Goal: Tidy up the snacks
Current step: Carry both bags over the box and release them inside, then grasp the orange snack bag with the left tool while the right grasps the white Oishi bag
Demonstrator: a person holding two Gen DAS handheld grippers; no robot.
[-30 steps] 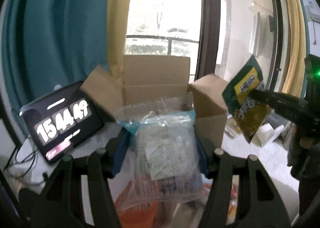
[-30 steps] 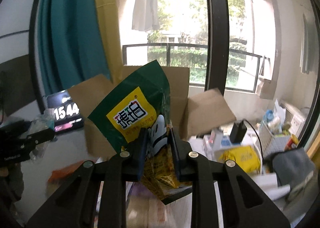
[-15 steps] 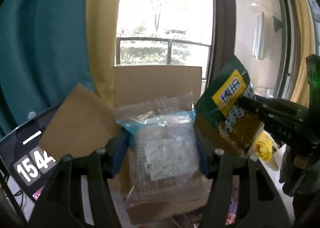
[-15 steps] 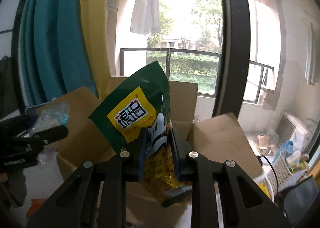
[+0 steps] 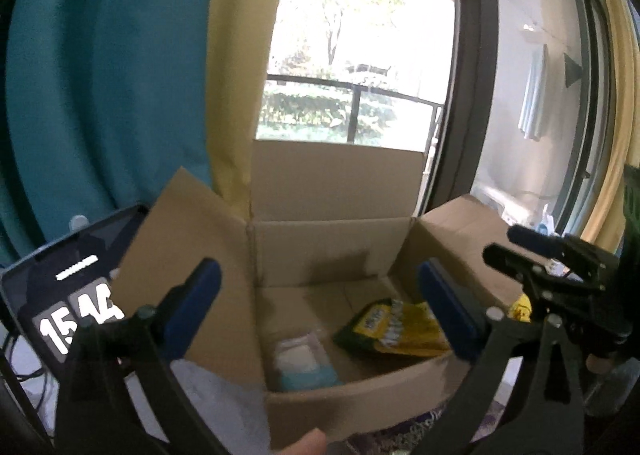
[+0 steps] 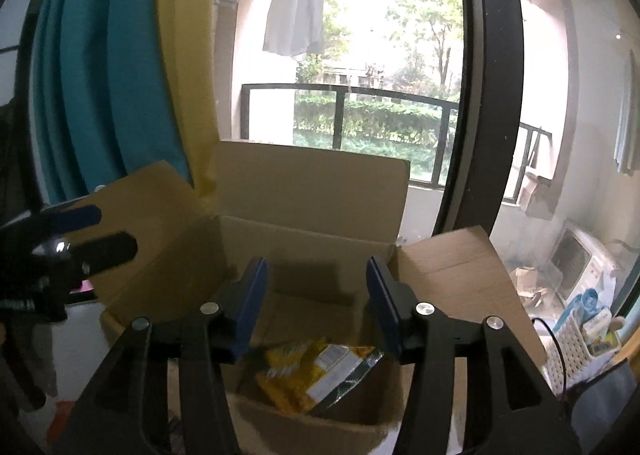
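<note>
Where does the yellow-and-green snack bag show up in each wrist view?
Left wrist: yellow-and-green snack bag lies on the box floor, right of centre.
Right wrist: same bag low centre, under the open fingers.
Shared landmark: cardboard box.
</note>
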